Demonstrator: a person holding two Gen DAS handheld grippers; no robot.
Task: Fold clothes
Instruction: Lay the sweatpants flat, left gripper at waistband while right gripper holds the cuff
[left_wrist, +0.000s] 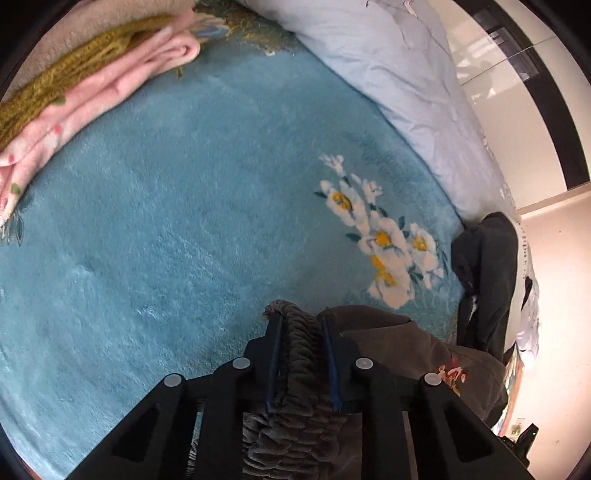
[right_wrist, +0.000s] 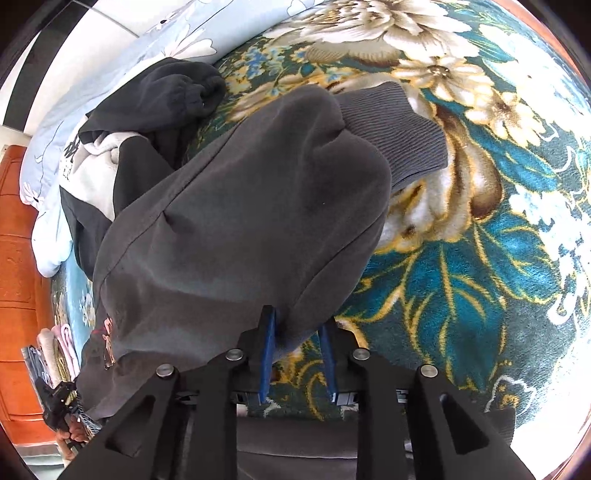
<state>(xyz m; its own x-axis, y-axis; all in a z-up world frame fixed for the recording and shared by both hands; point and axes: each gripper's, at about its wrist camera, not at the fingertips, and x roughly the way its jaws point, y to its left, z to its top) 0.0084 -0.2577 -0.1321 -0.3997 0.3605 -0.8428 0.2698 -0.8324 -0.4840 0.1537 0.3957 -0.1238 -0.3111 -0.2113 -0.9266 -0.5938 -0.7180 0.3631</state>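
A dark grey garment (right_wrist: 240, 221) with a ribbed cuff (right_wrist: 399, 129) lies bunched on the flowered blanket (right_wrist: 461, 277). In the left wrist view my left gripper (left_wrist: 301, 319) is shut on its gathered elastic band (left_wrist: 299, 343), which fills the gap between the pads. A small flower patch (left_wrist: 452, 373) shows on the cloth to the right. My right gripper (right_wrist: 297, 330) stands over the garment's near edge. A fold of the cloth touches its left pad, while blanket shows in front of the right pad, so it does not pinch.
A black-and-white garment (right_wrist: 110, 158) is heaped beyond the grey one, against a pale blue quilt (left_wrist: 388, 55). Folded pink and olive clothes (left_wrist: 92, 85) are stacked at the far left of the plain blue blanket area (left_wrist: 184, 221). Orange wooden furniture (right_wrist: 18, 258) borders the bed.
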